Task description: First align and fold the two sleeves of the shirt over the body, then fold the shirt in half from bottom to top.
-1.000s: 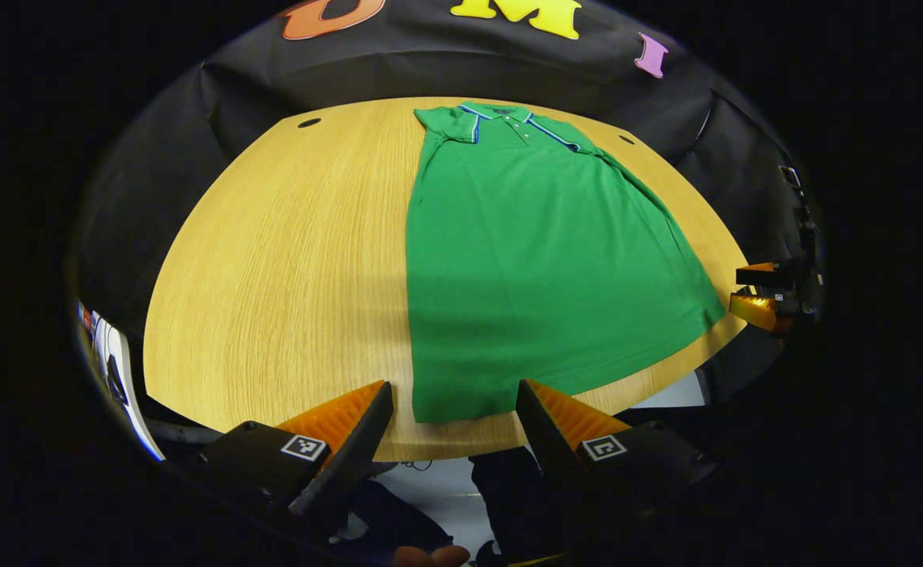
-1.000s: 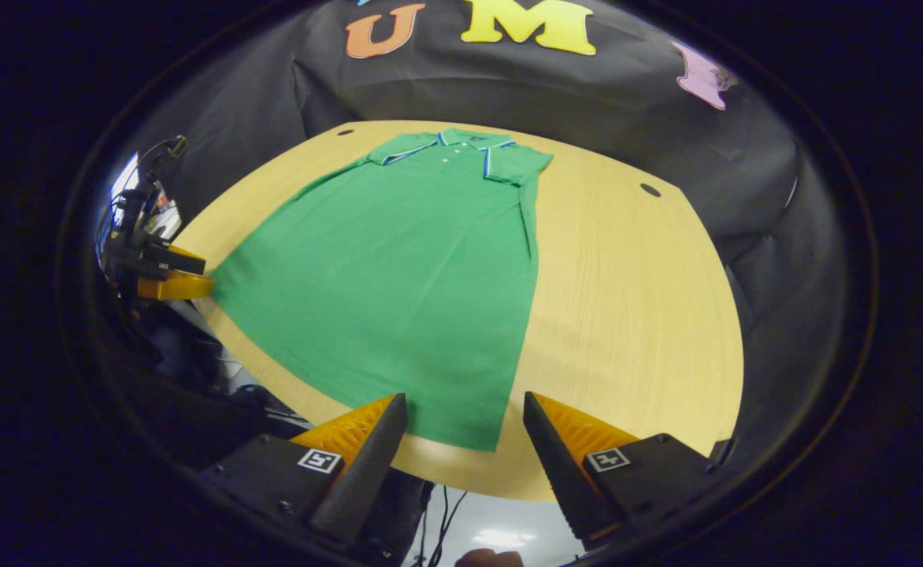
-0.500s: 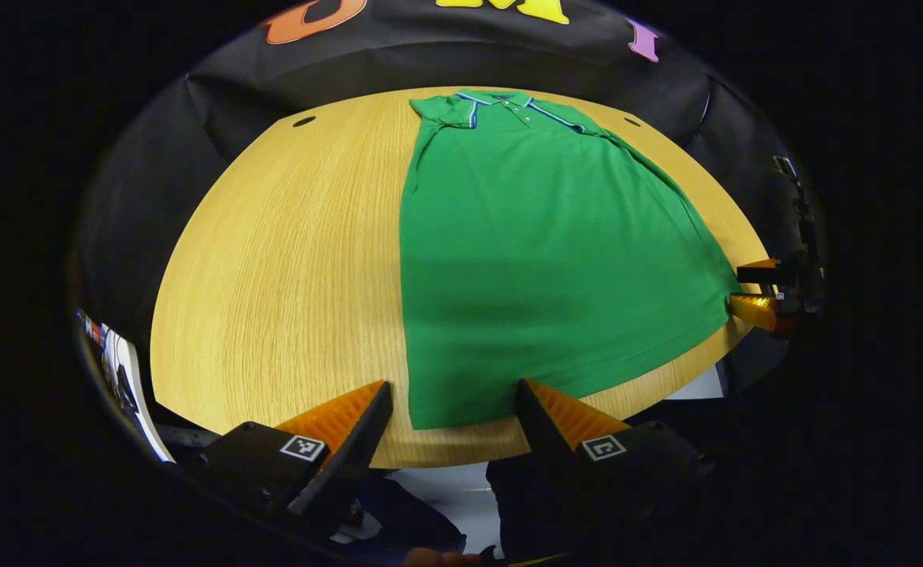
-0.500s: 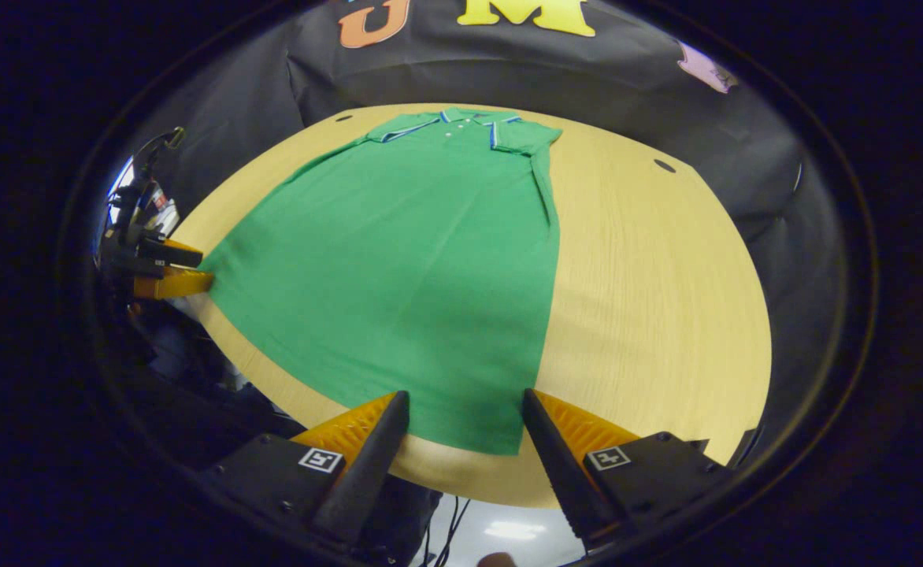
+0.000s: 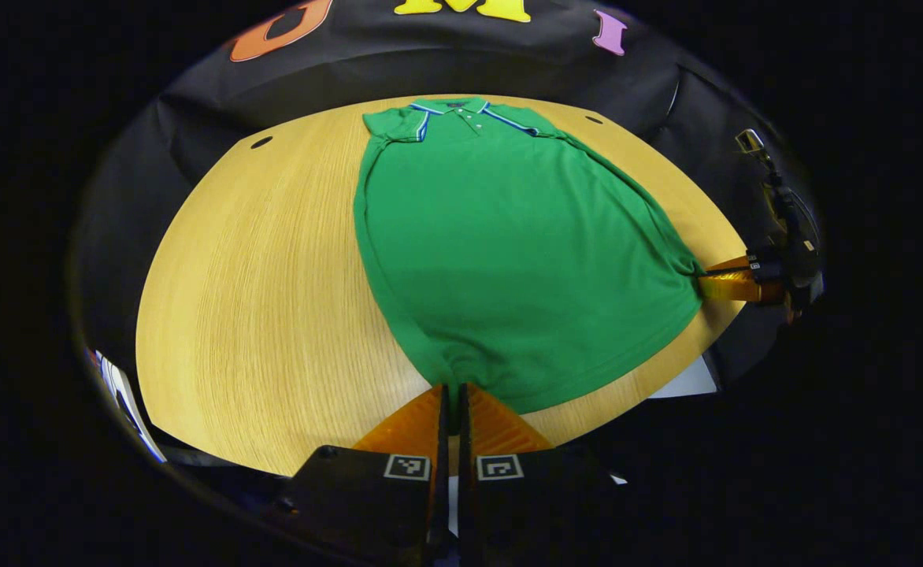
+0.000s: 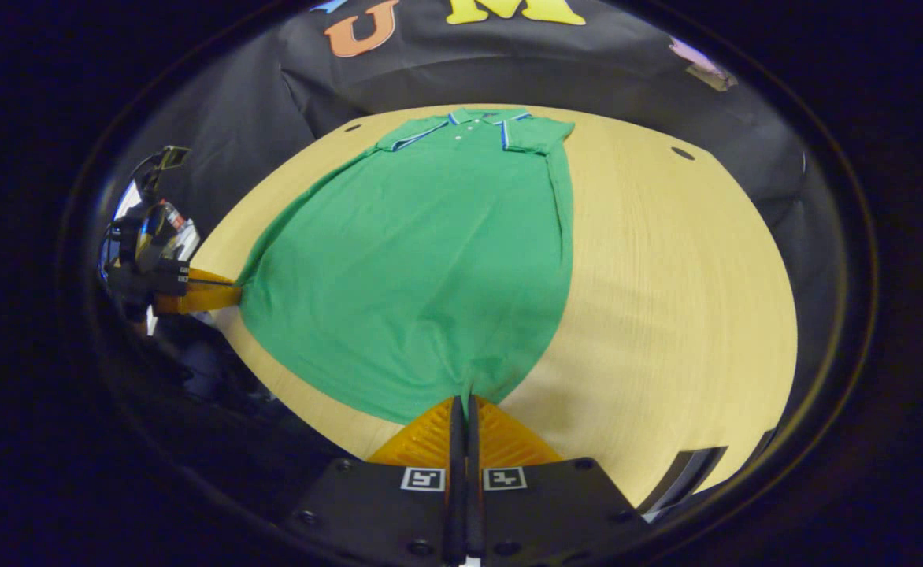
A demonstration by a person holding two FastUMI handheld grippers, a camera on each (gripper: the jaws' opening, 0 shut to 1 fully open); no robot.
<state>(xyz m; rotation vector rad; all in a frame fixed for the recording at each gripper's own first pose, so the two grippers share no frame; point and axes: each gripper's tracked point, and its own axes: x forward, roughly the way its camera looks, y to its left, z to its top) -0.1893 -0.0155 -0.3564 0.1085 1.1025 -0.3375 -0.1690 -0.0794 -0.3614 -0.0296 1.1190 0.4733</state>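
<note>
Left claw (image 5: 450,394) is pinched tight on the hem's left corner of the shirt (image 5: 509,244), which lies flat on the table (image 5: 257,291); right claw (image 6: 464,405) is clamped likewise on the other corner. I judge the bottom-to-top fold is starting: next I lift both corners together toward the collar. No readable writing on the shirt.

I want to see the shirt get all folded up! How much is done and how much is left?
Done: both sleeves already lie folded over the green shirt, which is spread flat on the wooden table. In hand: the left gripper and the right gripper are each shut on a bottom corner of the hem. Left: carrying the hem up to the collar to fold the shirt in half.
</note>
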